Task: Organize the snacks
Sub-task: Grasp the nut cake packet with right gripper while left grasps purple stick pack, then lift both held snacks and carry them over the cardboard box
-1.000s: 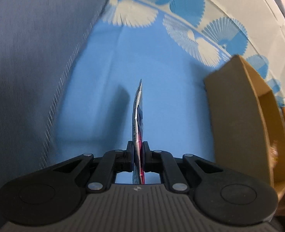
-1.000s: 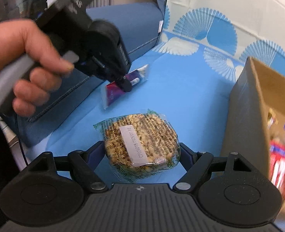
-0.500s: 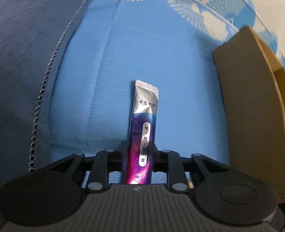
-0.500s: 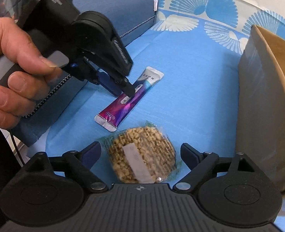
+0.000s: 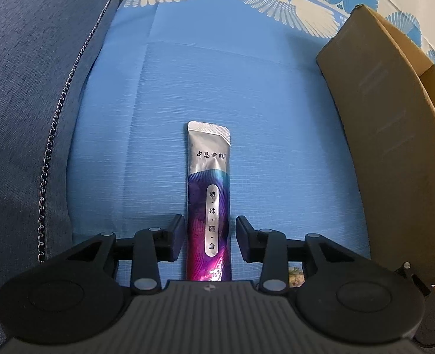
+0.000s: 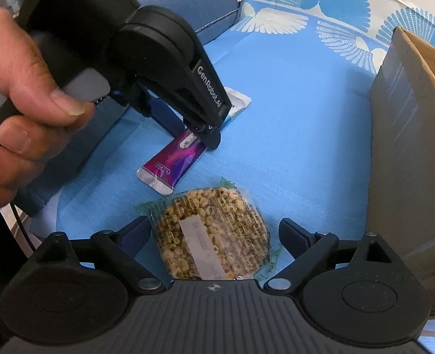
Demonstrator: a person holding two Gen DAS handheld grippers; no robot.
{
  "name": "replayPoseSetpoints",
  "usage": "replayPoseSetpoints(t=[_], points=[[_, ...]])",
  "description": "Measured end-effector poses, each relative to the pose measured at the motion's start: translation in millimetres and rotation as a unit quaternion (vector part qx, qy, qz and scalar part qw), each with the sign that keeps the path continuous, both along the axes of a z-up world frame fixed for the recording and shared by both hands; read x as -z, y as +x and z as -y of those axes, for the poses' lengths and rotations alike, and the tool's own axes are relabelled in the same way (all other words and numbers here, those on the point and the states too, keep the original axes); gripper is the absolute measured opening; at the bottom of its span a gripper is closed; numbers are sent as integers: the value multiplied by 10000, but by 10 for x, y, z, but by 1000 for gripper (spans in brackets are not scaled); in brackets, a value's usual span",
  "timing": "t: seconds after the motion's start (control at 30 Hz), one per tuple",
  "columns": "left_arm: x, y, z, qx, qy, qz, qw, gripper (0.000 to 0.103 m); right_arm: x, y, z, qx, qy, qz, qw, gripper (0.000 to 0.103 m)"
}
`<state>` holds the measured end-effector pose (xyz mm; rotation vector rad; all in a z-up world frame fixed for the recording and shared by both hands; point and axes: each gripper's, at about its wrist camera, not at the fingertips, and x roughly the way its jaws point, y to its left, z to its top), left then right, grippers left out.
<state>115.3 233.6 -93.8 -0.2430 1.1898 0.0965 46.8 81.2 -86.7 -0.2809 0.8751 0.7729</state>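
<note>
You had both snacks laid down: your left gripper (image 5: 208, 233) stood narrowly parted around the purple sachet (image 5: 208, 203), your right gripper (image 6: 214, 233) wide around the grain cake (image 6: 211, 236). Next, lift both clear.

We see a blue cloth (image 5: 276, 118) with pale fan print; on it lie flat a purple sachet (image 5: 208, 206), a wrapped grain cake (image 6: 214, 236) near it, and a cardboard box (image 5: 388, 153) alongside

Ahead of your left gripper (image 5: 210, 237), the blue sheet (image 5: 246, 88) lies open. The cardboard box (image 5: 388, 135) walls off your right; the sofa arm (image 5: 25, 88) hems your left, both near.
</note>
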Motion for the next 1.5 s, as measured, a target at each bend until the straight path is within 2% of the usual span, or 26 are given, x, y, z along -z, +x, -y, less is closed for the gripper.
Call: replayPoseSetpoints(t=[0.2, 0.33, 0.63, 0.67, 0.73, 0.83, 0.87, 1.17, 1.5], points=[[10, 2, 88, 148, 204, 2, 9997, 45, 26, -22, -10, -68, -103, 61, 9999, 94], [20, 11, 116, 216, 302, 3, 9993, 45, 11, -30, -11, -128, -97, 77, 9998, 86], [38, 13, 227, 505, 624, 39, 9968, 45, -14, -65, -41, -181, -164, 167, 9996, 82], [35, 12, 241, 521, 663, 44, 9964, 44, -20, -66, -43, -177, -162, 182, 9995, 81], [28, 9, 237, 529, 713, 70, 9960, 34, -46, -90, -47, -151, -161, 268, 9994, 81], [8, 8, 192, 446, 637, 113, 9969, 24, -117, -110, -34, -97, -69, 399, 9991, 81], [-1, 6, 181, 421, 614, 139, 9971, 23, -145, -113, -27, -74, -45, 434, 9990, 81], [-242, -13, 121, 104, 547, 768, 9955, 21, -328, -96, 116, 304, 249, 720, 9966, 81], [-544, -40, 56, -324, 632, 1592, 9847, 21, -539, -163, 259, 493, 463, 1645, 9841, 81]])
